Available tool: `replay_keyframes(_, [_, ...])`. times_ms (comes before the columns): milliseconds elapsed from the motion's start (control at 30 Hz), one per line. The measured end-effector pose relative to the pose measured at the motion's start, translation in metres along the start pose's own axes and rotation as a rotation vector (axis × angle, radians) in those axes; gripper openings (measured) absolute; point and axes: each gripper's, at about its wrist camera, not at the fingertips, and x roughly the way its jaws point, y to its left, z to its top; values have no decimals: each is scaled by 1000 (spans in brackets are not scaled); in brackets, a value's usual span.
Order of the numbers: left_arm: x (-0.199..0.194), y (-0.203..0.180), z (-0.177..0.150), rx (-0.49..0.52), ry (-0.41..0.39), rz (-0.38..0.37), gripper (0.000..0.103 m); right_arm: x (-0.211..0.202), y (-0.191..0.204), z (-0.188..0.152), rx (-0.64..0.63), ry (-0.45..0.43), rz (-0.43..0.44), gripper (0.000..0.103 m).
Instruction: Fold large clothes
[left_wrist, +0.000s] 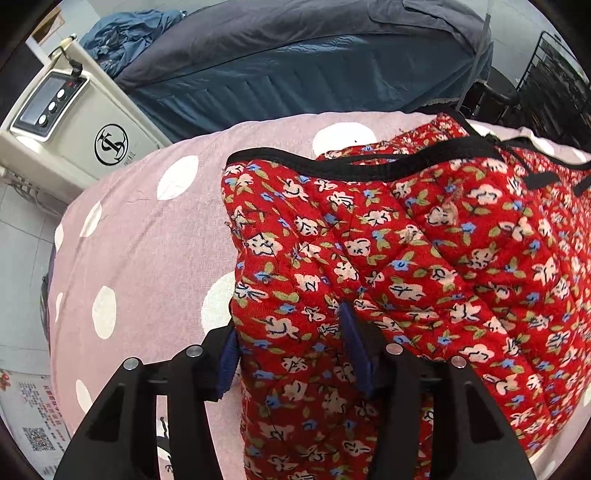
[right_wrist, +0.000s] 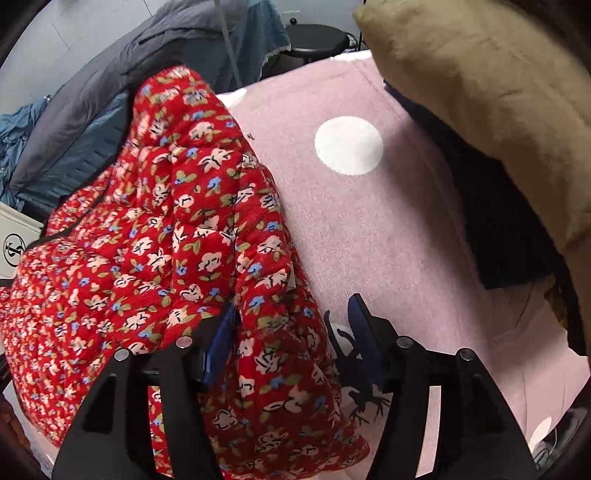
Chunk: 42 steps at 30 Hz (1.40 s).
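Observation:
A quilted red floral jacket (left_wrist: 406, 240) with black trim lies folded on a pink sheet with white dots (left_wrist: 147, 240). My left gripper (left_wrist: 291, 354) straddles the jacket's near left edge. A thick fold fills the gap and both blue pads touch it. In the right wrist view the jacket (right_wrist: 147, 240) lies bunched on the left of the sheet (right_wrist: 369, 229). My right gripper (right_wrist: 291, 332) stands open over the jacket's near right corner. Its left pad lies against the fabric, while the right pad (right_wrist: 360, 332) is clear of it, over bare sheet.
A white appliance with a control panel (left_wrist: 55, 110) stands left of the bed. Dark blue-grey bedding (left_wrist: 295, 55) lies behind. A tan cushion (right_wrist: 480, 92) and a dark cloth (right_wrist: 498, 221) sit at the right. A black stool (right_wrist: 317, 40) and a black rack (left_wrist: 554, 74) stand beyond.

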Motion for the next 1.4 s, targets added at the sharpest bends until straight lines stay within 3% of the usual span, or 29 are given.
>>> replay_keyframes(67, [-3,5,-2,-37,-15,-13,54,-15,6,-4,-68,-36,-19,62])
replay_keyframes(100, [-4,7,-5,-49,-26,4,67,-21,10,-7,-93,-44,-26,63])
replay_keyframes(167, [-8,12,-9,-61,-66,166,98,-34,13,-14,-129,-54,-27,67])
replay_keyframes(367, [-35,28,-37,-95,-178,131,97,-57,11,-52,-129,-50,6,78])
replay_keyframes(467, [-41,35,-54,-98,-177,128,97,-59,6,-74,-106,-6,35,78])
replay_keyframes(633, [-53,60,-92,-210,-214,66,98,-48,-11,-113,-77,91,34,78])
replay_keyframes(700, [-61,66,-110,-258,-225,73,97,-45,-24,-126,-57,116,37,78])
replay_keyframes(867, [-61,71,-149,-288,-176,101,97,-39,-45,-157,-14,176,41,78])
replay_keyframes(1067, [-49,49,-191,-232,-48,27,97,-40,-51,-188,-8,213,61,78])
replay_keyframes(1267, [-59,-6,-208,-137,-9,-78,97,-52,-8,-212,-88,231,96,78])
replay_keyframes(1400, [-75,-38,-200,-59,-3,-133,97,-60,30,-220,-165,239,124,78])
